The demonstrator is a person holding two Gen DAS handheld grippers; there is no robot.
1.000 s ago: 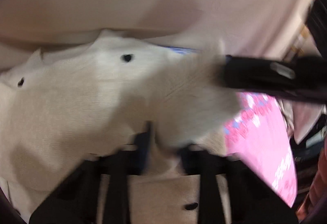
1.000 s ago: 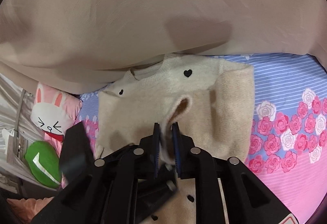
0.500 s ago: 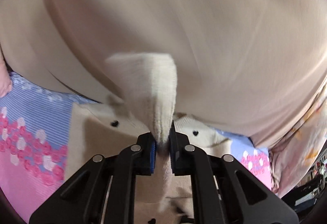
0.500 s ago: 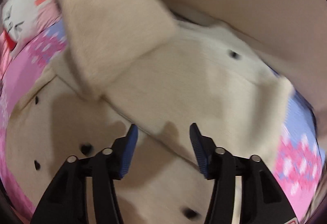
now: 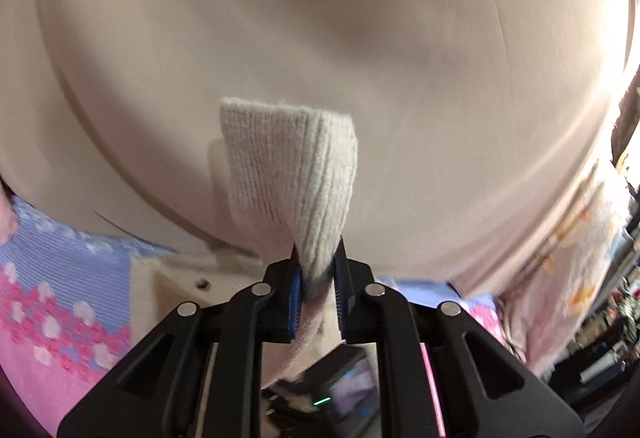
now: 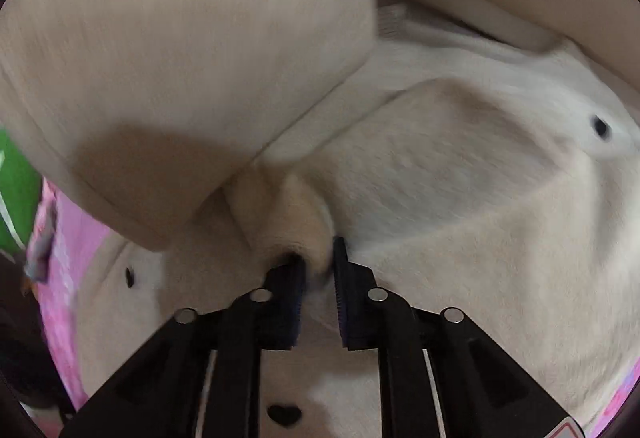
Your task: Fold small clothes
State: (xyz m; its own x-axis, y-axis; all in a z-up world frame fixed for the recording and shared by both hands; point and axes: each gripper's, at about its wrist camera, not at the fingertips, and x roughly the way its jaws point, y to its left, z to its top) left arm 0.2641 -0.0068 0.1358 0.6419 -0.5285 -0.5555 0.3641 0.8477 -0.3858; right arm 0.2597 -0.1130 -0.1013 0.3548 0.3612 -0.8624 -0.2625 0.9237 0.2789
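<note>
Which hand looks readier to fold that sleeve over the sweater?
Probably the left. The left gripper already pinches the sleeve cuff, lifted. The right gripper is closing on a bunch of the sweater lying flat.

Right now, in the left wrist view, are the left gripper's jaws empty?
No, a ribbed knit sleeve cuff is pinched between the left gripper pads and sticks up past them.

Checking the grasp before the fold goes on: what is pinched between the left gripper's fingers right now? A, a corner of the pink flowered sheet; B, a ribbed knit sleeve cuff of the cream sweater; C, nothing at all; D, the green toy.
B: in the left wrist view the left gripper pinches the cream sweater's ribbed cuff, which stands up above the blue pads.
</note>
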